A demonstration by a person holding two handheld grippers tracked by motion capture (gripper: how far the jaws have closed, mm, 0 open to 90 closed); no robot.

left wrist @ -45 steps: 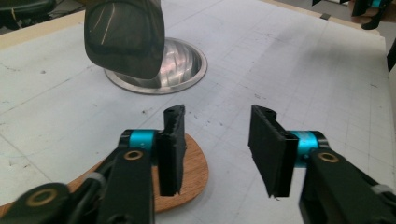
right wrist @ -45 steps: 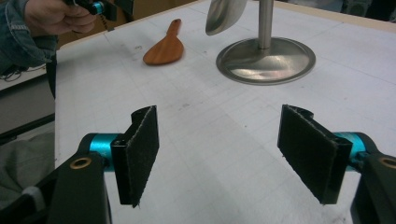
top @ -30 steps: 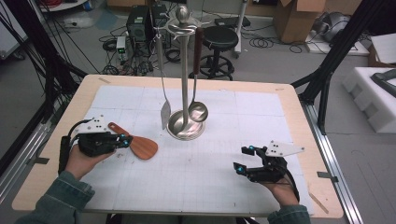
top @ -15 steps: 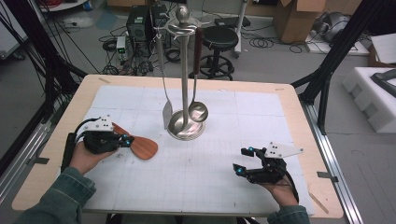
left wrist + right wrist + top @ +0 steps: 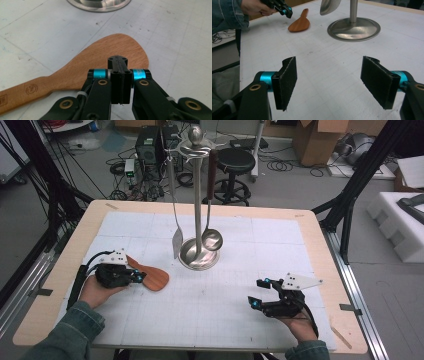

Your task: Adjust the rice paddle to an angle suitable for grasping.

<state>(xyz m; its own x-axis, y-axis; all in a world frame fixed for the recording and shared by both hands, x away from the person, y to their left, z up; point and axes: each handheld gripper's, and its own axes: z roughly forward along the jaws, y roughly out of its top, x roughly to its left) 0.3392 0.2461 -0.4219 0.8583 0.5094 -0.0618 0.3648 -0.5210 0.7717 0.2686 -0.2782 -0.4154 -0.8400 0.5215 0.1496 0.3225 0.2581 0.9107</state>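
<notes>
Hovering low over the spatula (image 5: 156, 279), the left claw (image 5: 141, 277) has its jaws pressed flat together with nothing between them; in the left gripper view the claw (image 5: 117, 60) sits just above the place where the wooden blade narrows into the handle, and I cannot tell whether the tips touch the wood. The spatula (image 5: 75, 72) lies flat on the table (image 5: 310, 230), at about eight o'clock from the stand (image 5: 199, 254), near it but apart, blade toward the stand and handle running back under the hand. The right claw (image 5: 255, 293) rests at about four o'clock from the stand with its jaws wide apart and empty, as the right gripper view (image 5: 335, 80) makes plain. If the aim is to pick the spatula up, my reading is that the left claw must first spread its jaws, since shut tips can only nudge the wood. I would take the handle, not the broad blade: it is narrow enough for the pads to close across, one on each edge. The piece lies thin against the table, so the tips should come down right to the surface before closing. On lifting, I would steer wide of the ladle (image 5: 212, 240) and turner (image 5: 177, 242) hanging from the stand.
</notes>
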